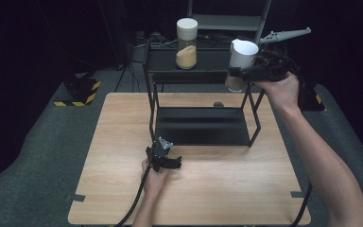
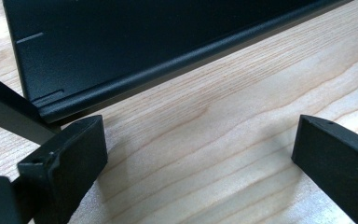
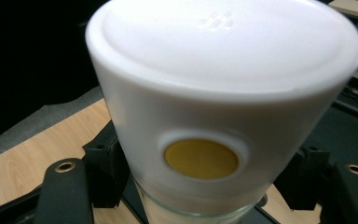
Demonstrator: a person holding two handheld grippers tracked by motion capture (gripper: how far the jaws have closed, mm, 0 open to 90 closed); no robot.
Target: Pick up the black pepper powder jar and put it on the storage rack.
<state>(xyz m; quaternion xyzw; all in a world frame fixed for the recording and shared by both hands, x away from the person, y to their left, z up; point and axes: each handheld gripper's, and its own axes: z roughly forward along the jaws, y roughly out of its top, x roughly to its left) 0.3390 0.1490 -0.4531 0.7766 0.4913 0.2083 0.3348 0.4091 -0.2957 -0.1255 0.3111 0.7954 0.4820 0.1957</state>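
With the right gripper (image 1: 246,72) pinching the white-lidded jar (image 1: 241,64) between its jaws above the black rack (image 1: 201,125), a tilt could let glass slip, while the left gripper (image 1: 166,161) rests spread on the bench (image 1: 123,142).

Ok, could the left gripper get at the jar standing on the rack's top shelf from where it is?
Probably not directly: the left gripper sits low on the table in front of the black rack, whose frame stands between it and the jar.

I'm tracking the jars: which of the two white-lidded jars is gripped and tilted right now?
The jar at the rack's right end: the right gripper is shut on it and holds it tilted in the air. The other jar stands upright on the rack's top shelf, untouched.
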